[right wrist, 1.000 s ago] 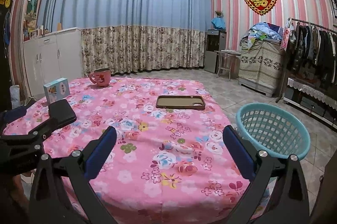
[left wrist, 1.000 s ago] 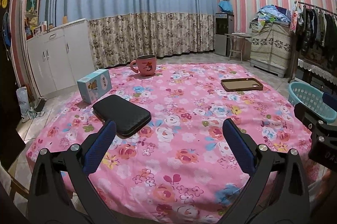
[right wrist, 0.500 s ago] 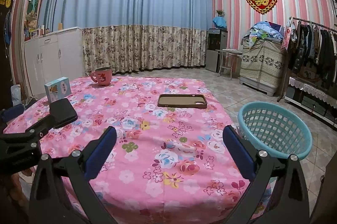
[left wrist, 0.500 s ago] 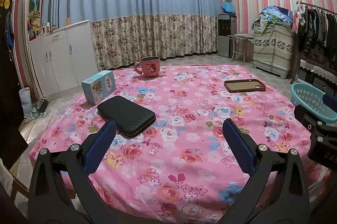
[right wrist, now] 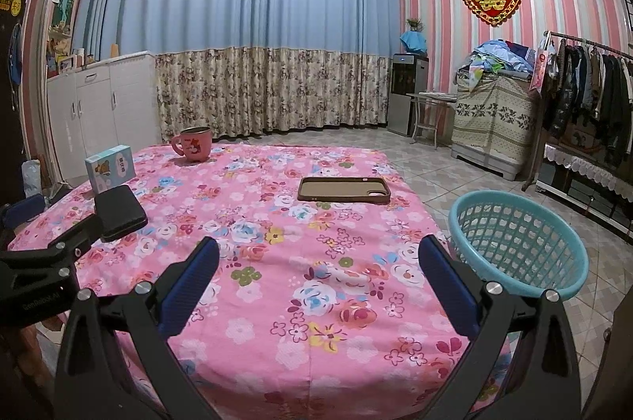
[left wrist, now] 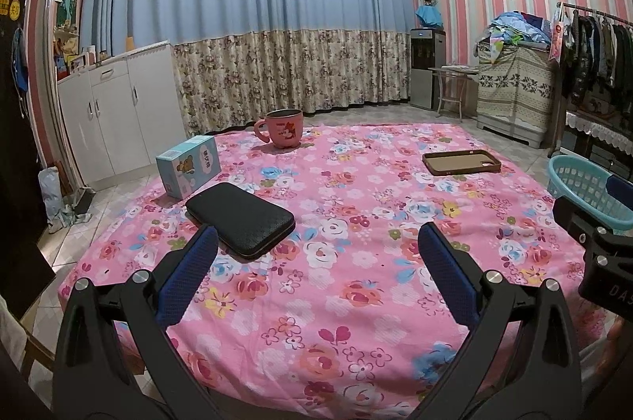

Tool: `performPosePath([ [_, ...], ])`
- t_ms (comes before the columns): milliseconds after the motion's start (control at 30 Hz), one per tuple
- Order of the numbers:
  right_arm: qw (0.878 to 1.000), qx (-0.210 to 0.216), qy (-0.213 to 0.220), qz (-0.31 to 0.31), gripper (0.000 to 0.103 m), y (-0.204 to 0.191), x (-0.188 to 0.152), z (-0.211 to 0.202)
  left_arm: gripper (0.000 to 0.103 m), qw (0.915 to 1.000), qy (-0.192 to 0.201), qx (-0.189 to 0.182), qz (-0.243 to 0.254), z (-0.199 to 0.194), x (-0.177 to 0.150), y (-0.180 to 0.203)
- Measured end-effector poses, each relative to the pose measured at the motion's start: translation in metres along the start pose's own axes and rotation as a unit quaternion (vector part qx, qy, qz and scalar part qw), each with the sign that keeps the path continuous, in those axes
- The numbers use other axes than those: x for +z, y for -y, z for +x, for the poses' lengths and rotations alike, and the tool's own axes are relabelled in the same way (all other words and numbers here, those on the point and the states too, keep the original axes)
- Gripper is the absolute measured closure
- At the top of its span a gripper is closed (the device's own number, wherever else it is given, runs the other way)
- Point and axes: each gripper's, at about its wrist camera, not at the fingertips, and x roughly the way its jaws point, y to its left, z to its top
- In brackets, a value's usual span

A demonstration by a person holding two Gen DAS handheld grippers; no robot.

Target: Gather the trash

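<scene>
A table with a pink floral cloth [left wrist: 356,262] holds a pink mug [left wrist: 283,133], a light blue carton [left wrist: 190,165], a black case [left wrist: 241,220] and a brown phone case [left wrist: 461,162]. A teal basket [right wrist: 518,242] stands on the floor to the table's right. My left gripper [left wrist: 316,277] is open and empty, above the near part of the table, just short of the black case. My right gripper [right wrist: 318,285] is open and empty above the table's near right part, left of the basket. The same items show in the right wrist view: mug [right wrist: 196,143], carton [right wrist: 110,173], black case [right wrist: 118,212], phone case [right wrist: 343,190].
White cabinets [left wrist: 118,115] stand at the left, curtains [left wrist: 277,64] behind, a clothes rack [right wrist: 585,91] and a covered cabinet [right wrist: 494,127] at the right. The floor is tiled. The right gripper's body [left wrist: 601,254] shows at the left view's right edge.
Both grippers have drawn back and risen slightly, so the table looks a little farther. Both stay open and empty.
</scene>
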Motion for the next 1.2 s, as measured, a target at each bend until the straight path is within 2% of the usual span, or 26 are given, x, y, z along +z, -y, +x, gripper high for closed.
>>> performPosePath([
  [1200, 1.0, 0.001, 0.001, 0.001, 0.005, 0.0003, 0.0007, -0.0011, 0.005, 1.0, 0.004, 0.004, -0.002, -0.0001, 0.0033, -0.003],
])
